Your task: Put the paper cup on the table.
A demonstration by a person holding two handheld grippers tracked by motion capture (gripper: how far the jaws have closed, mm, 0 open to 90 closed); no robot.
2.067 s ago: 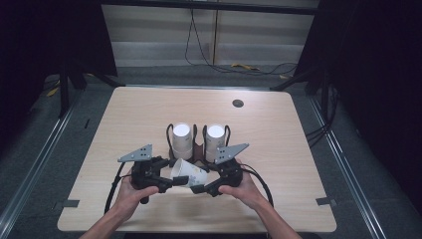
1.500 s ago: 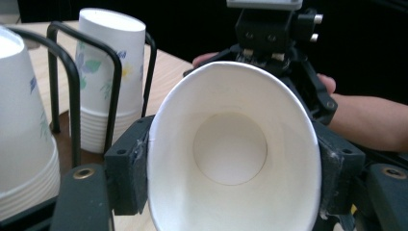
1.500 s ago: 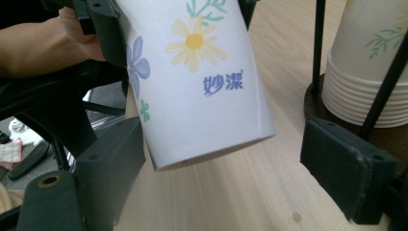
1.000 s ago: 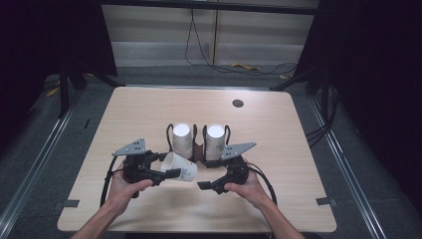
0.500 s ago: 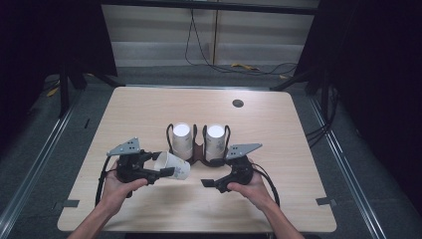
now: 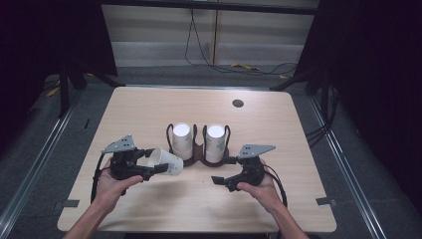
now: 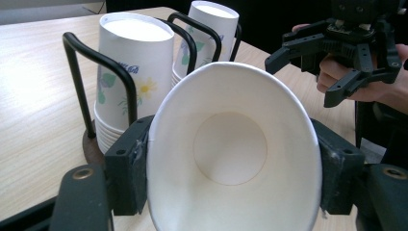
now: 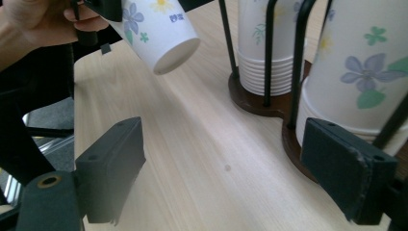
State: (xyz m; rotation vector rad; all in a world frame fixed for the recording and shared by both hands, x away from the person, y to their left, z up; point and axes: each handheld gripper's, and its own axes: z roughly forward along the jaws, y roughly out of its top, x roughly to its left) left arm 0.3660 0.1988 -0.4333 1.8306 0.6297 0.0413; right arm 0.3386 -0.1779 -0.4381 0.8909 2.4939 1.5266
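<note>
Lying sideways, paper cup fills left gripper.

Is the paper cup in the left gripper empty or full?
Empty: the left gripper holds the paper cup tipped sideways, its bare white bottom visible.

Three cameras: one fixed overhead, one riding on each hand-held gripper.

High view: from above the near edge, facing forward and down across the whole pale wooden table, well back. Left gripper view: very close, along its jaws, past a white flower-printed paper cup toward the dark wire-hooped cup holder. Right gripper view: low, near, facing that holder from the other side. Shared by all: holder, held cup.
</note>
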